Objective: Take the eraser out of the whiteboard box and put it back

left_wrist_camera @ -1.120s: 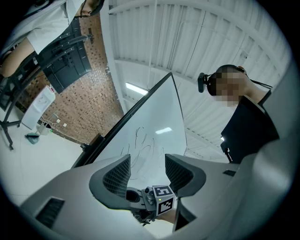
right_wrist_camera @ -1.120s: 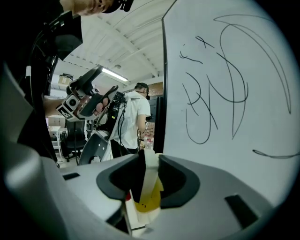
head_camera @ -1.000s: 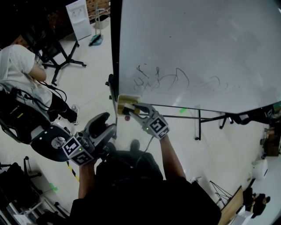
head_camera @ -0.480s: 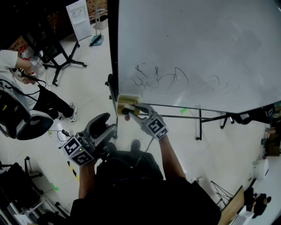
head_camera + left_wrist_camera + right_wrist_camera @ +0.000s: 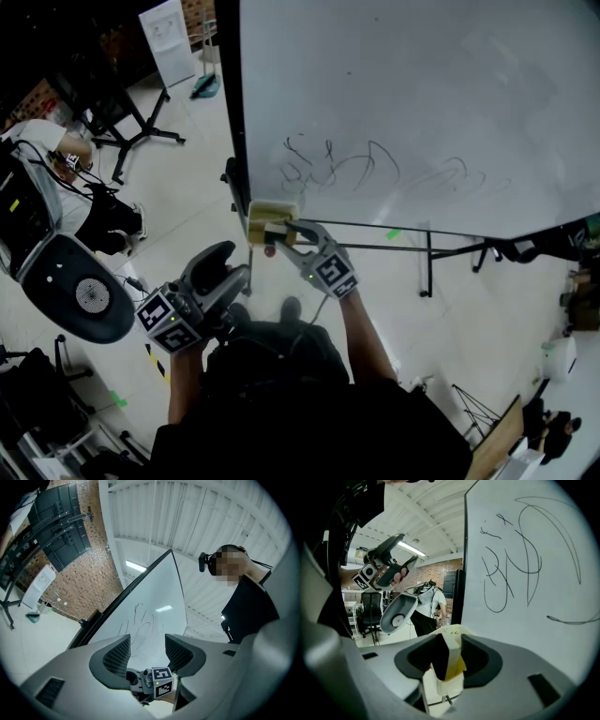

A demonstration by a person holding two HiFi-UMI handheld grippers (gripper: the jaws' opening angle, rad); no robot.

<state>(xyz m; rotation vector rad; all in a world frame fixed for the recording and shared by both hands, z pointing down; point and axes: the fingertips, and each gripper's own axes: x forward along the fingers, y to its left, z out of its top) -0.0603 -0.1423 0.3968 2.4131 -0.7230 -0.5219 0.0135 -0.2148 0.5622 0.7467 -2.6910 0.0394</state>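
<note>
Since a second ago the right gripper's (image 5: 284, 229) jaws have been opening, with the eraser (image 5: 443, 659) between them (the office chair (image 5: 80, 295) at the left edge of the head view has also swung round). The eraser stands on edge, black felt against one jaw, low in the pale whiteboard box (image 5: 267, 214) at the whiteboard's (image 5: 422, 112) lower left corner. The pads look to have let go, so it seems to be back in its box.

To finish well, I would spread the jaws fully, then draw straight back along their line so neither pad drags the eraser or catches the box wall.

That arm reaches from lower centre toward the box, tipped slightly down. Parked lower left, the left gripper (image 5: 147, 649) aims up at the board, jaws apart and empty.
</note>
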